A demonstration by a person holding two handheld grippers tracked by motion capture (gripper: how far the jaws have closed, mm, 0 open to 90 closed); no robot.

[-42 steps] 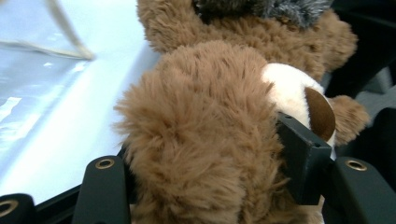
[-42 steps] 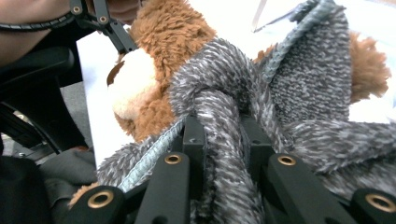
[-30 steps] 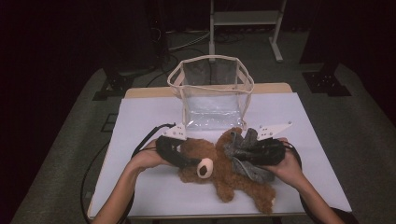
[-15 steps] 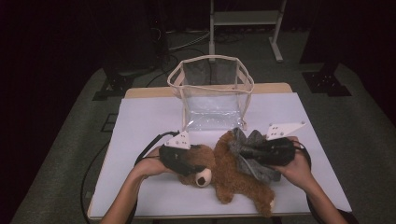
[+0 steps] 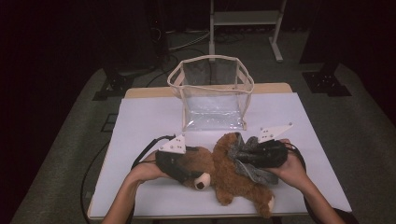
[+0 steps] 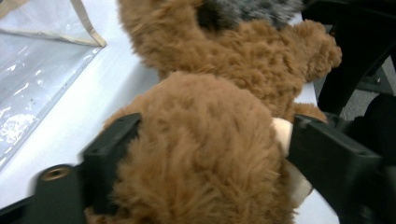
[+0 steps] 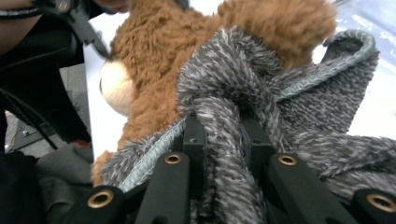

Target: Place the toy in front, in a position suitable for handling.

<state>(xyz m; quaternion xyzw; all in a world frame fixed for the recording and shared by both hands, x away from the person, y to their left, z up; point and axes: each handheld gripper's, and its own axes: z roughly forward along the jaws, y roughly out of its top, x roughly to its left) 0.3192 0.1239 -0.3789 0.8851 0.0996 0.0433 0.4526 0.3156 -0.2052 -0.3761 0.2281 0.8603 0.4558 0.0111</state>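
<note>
1. Left claw [image 5: 187, 171]: jaws spread wide either side of the teddy bear's [image 5: 233, 175] head. They have just been opening, and the head sits between them. In the left gripper view the black jaws flank the brown fur; whether they press on it, cannot tell.
2. Teddy bear lies across the near middle of the white desk [image 5: 140, 121]. Shaggy brown plush, cream muzzle, soft rounded limbs.
3. Clear plastic bag [image 5: 212, 93] stands open-topped behind the bear, near it. Stiff transparent walls, beige trim.
4. Right claw [image 5: 243, 161]: jaws narrow, pinching a fold of the grey garment [image 5: 254, 161] on the bear's body. Fuzzy mottled knit with a stitched edge.
5. Judged step: working the garment on or off the bear, the left claw set to steady the head. Next likely calls for a firm hold on the head while the right draws the fabric along.
</note>
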